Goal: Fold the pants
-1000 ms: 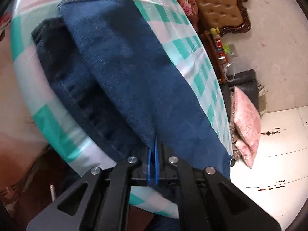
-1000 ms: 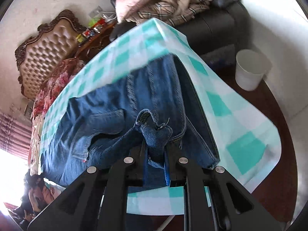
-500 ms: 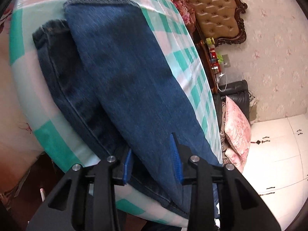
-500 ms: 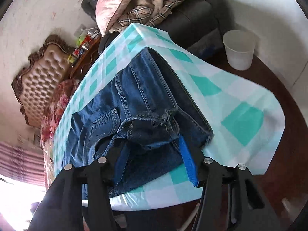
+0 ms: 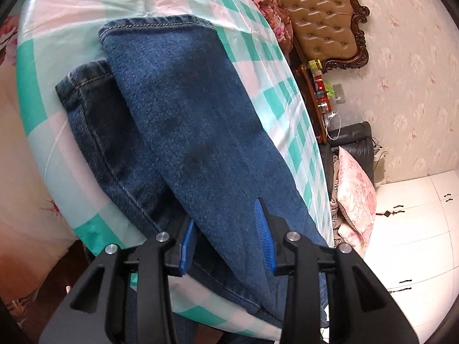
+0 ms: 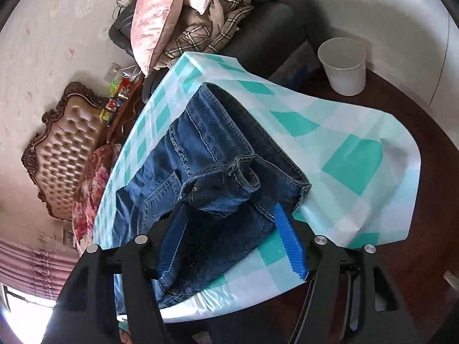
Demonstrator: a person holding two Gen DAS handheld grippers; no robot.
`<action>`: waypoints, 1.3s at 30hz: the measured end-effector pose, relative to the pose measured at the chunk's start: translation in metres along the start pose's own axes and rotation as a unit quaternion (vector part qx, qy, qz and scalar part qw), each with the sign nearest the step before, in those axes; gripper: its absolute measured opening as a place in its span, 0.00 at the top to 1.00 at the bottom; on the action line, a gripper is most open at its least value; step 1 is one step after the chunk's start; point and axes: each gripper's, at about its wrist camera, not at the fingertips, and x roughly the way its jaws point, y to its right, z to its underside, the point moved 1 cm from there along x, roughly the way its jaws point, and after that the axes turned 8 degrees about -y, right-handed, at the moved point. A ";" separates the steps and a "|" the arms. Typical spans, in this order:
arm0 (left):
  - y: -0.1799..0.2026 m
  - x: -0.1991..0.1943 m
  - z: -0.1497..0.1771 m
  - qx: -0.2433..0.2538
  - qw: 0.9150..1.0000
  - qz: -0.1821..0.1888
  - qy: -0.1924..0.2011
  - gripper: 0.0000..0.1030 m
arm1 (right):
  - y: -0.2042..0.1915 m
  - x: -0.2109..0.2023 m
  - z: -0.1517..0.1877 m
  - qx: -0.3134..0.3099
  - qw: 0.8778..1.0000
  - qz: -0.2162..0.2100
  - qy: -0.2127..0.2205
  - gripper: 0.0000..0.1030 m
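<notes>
Already halved — blue denim pants (image 5: 183,132)

"Any room ahead of the right tongs (image 6: 229,240)?"
"Bare checked counter (image 6: 352,160) to their right; the bunched jeans (image 6: 218,154) fill the front."
"And past the left tongs (image 5: 226,238)?"
"Jean legs ahead, bare cloth on both sides; sofa cushions (image 5: 355,189) crowd the right edge."

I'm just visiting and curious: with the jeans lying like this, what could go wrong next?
The jeans lie at the near edge of the checked tablecloth, so they might slip off. The waistband is bunched and could fold in crooked. The right claw is opening with denim between its pads, which could snag.
</notes>
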 end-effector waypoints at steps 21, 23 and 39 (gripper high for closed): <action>-0.006 0.013 -0.009 -0.018 0.999 -0.021 -0.019 0.96 | -0.032 0.019 -0.015 -0.030 0.996 0.083 0.001 0.86; 0.002 0.011 -0.016 -0.017 0.999 -0.024 -0.018 0.97 | -0.061 0.012 -0.035 -0.068 0.995 0.076 0.016 0.88; -0.013 0.001 0.007 -0.007 0.999 -0.038 -0.015 0.98 | -0.025 0.031 -0.030 -0.101 0.979 0.175 -0.003 0.89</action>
